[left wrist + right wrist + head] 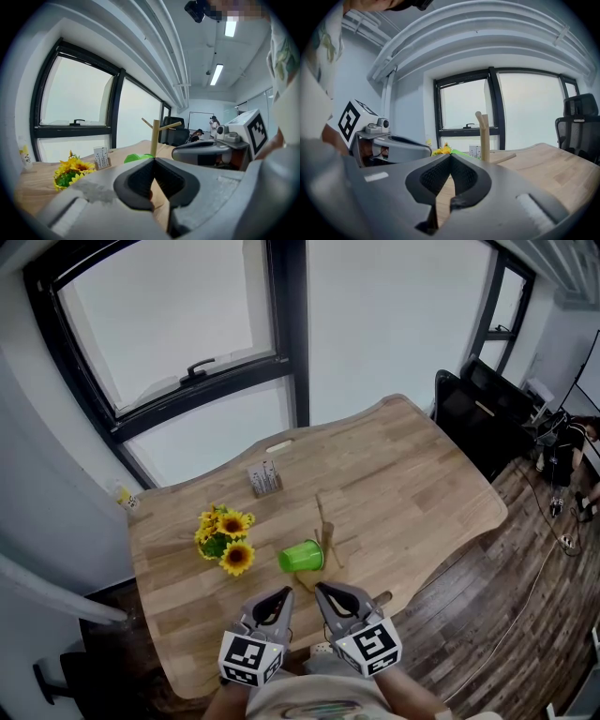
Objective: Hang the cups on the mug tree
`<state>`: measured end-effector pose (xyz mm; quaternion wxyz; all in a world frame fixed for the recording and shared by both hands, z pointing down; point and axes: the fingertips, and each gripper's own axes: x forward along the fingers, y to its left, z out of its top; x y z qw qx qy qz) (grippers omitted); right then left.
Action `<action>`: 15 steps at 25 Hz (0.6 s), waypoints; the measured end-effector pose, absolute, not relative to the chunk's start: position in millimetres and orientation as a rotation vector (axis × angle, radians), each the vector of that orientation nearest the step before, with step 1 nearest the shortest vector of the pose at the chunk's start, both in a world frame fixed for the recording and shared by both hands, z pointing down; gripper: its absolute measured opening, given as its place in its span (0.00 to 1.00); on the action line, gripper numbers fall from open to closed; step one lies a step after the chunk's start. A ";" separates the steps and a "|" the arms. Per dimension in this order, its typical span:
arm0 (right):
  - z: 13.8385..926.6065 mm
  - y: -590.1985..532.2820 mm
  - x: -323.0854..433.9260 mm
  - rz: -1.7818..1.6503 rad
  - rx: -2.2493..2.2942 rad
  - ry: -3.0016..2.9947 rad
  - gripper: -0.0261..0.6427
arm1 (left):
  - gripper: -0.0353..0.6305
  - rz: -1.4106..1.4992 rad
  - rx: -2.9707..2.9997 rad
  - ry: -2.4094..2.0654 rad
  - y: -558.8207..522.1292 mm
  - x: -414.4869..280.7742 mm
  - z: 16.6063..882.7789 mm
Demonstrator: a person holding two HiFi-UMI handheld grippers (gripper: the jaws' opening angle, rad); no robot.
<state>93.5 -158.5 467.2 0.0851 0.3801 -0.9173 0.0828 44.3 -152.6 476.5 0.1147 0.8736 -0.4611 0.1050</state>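
Green is the only cup colour in view: one cup [301, 557] sits tight against the left side of the mug tree [325, 532], low down, with its mouth turned your way. From above you can't quite tell whether it hangs on a low peg or lies on the tabletop [422, 484] against the trunk. So this could be a cup already hung or one waiting beside the tree. No other cup shows.

Your left tool [281, 594] and right tool [323, 589] are both on the near side of the tree, short of it. Each has its jaws closed together with nothing between them.

Only the head view shows the cup whole, with the sunflowers [225, 538] further left of the tree. The left gripper view shows what the head view flattens: the two top pegs are bare, and the cup is just a green sliver low down. The right gripper view adds a low peg pointing right, also bare.
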 end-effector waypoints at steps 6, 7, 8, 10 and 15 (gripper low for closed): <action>465.0 -156.9 89.6 0.246 1.127 -2.742 0.04 | 0.06 0.308 2.553 -1.362 -150.5 41.1 476.5; 464.7 -156.9 89.8 0.246 1.127 -2.741 0.04 | 0.06 0.309 2.552 -1.361 -150.3 41.2 476.7; 464.4 -156.9 89.8 0.246 1.127 -2.740 0.04 | 0.06 0.311 2.552 -1.360 -150.2 41.3 477.0; 463.7 -156.7 89.5 0.245 1.127 -2.740 0.04 | 0.06 0.312 2.552 -1.361 -150.2 41.2 477.1; 464.2 -155.9 92.6 0.241 1.129 -2.732 0.04 | 0.06 0.311 2.552 -1.364 -150.4 43.9 477.5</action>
